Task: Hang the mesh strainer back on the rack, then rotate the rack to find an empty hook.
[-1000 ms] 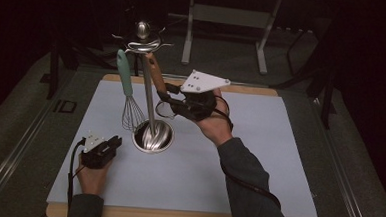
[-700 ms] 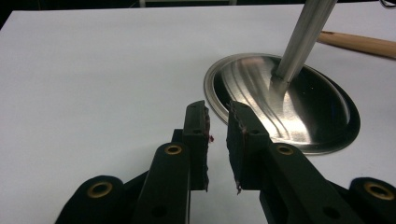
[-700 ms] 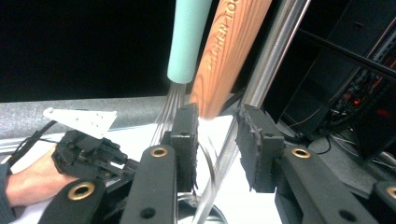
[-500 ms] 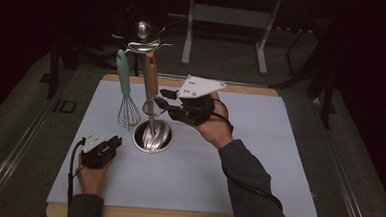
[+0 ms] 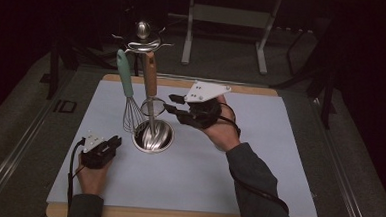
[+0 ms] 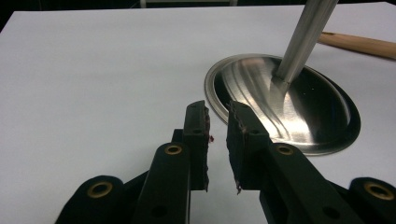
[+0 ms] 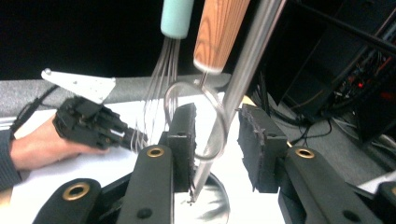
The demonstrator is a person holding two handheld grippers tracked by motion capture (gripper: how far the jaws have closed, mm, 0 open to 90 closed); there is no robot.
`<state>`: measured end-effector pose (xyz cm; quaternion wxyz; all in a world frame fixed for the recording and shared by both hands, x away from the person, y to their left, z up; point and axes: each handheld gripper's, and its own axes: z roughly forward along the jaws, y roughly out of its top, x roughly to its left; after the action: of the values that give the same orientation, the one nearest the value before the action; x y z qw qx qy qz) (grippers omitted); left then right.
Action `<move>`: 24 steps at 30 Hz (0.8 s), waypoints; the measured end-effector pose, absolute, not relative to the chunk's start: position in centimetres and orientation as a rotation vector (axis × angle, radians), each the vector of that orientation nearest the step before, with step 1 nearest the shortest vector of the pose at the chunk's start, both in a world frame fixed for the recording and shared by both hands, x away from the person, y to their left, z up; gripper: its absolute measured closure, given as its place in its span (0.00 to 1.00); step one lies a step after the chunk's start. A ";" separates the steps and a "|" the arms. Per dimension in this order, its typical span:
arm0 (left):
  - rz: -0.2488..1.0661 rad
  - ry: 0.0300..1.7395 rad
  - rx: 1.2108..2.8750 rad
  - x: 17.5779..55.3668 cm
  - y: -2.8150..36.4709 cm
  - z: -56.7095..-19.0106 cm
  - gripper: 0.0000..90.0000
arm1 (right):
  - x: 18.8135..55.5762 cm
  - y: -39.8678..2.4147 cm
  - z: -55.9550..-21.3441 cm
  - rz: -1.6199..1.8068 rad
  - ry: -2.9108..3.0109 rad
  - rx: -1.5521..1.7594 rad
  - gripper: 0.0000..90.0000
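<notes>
- High view: a steel utensil stand point(image 5: 152, 135) sits left of centre on the pale mat point(image 5: 258, 162), its round dished base on the mat and its pole rising to a hook crown near the top of the frame.
- A whisk with a mint-green handle point(image 5: 125, 87) hangs from the crown on the left of the pole; a wooden-handled utensil with a wire ring point(image 5: 150, 83) hangs just beside it, close against the pole.
- The right gripper point(image 5: 172, 103) is at frame centre, right of the pole, with a grey three-cornered plate on top. Its jaws point left toward the wire ring; they have just been opening and stand narrowly apart, gripping nothing.
- The left gripper point(image 5: 113, 143) rests on the mat at lower left, near the base but apart from it.
- On the dark floor left of the mat, faint markings that look like "ID"; too dim to read surely.
- Left gripper view: the left gripper point(image 6: 218, 122) has its jaws a narrow gap apart with nothing between them, tips just short of the base rim point(image 6: 280, 102); a wooden handle lies at upper right.
- Right gripper view: the right gripper point(image 7: 217, 126) has its jaws apart; the wire ring point(image 7: 196, 119) and the pole point(image 7: 243, 79) lie between them, the ring close against the left pad, though I cannot tell whether it touches. The left gripper point(image 7: 133, 138) shows at middle left.
- No brand or label is readable on the utensils.
</notes>
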<state>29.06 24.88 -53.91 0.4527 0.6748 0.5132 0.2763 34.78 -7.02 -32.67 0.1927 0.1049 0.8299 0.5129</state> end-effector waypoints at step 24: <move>0.742 1.267 1.576 28.4 25.2 -53.5 0.88 | 34.6 -11.2 -37.5 1.275 2.420 0.405 0.73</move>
<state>28.37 25.25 -53.50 0.4739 0.6444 0.5179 0.3032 34.64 -11.16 -37.54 0.1872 0.1438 0.8596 0.4531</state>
